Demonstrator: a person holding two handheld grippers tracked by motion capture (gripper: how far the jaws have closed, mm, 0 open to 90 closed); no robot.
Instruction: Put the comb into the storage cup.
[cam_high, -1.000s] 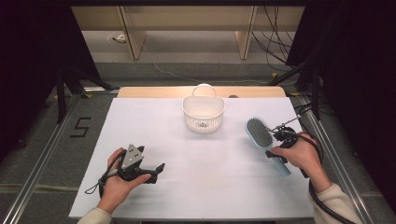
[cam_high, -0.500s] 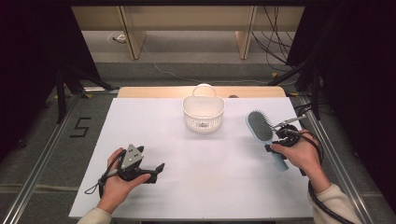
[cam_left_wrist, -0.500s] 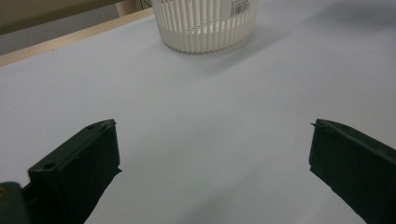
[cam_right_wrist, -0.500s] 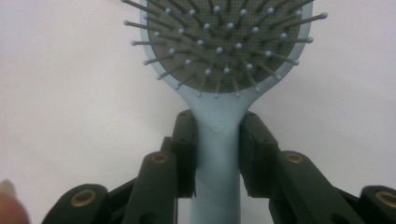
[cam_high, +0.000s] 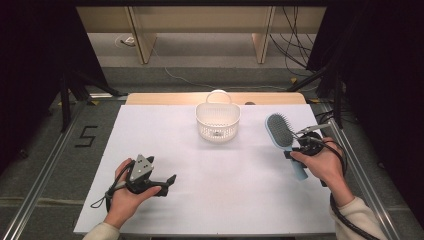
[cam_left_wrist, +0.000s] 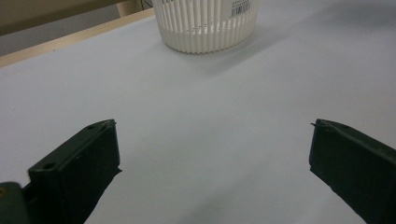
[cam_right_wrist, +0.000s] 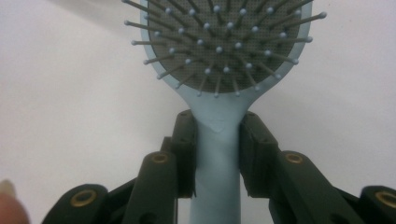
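Down in the lower left of the high view, the left gripper (cam_high: 167, 181) rests low over the white surface (cam_high: 225, 190) in the person's left hand (cam_high: 122, 197), its jaws spread wide with nothing between them; its own view looks across bare white toward the basket. Near the top centre stands a white slatted basket (cam_high: 217, 122), upright, with a barcode label on its wall, well apart from both hands. Over at the right of the frame, the right gripper (cam_high: 295, 150) is clamped on the hairbrush (cam_high: 281, 131). The brush has a pale blue body and a dark cushion studded with ball-tipped pins, the pins facing up toward the camera and the handle running down toward the lower right past the right hand (cam_high: 322, 167). From the right gripper view the jaws pinch the handle just below where it flares into the head, one on each side. I'd judge the brush light and rigid, its smooth plastic handle somewhat slippery, so that narrow neck looks a sensible place to hold it: the flare above should stop it sliding through. The pins and cushion look springy and would give a poor grip. Whether the brush touches the surface I can't tell.
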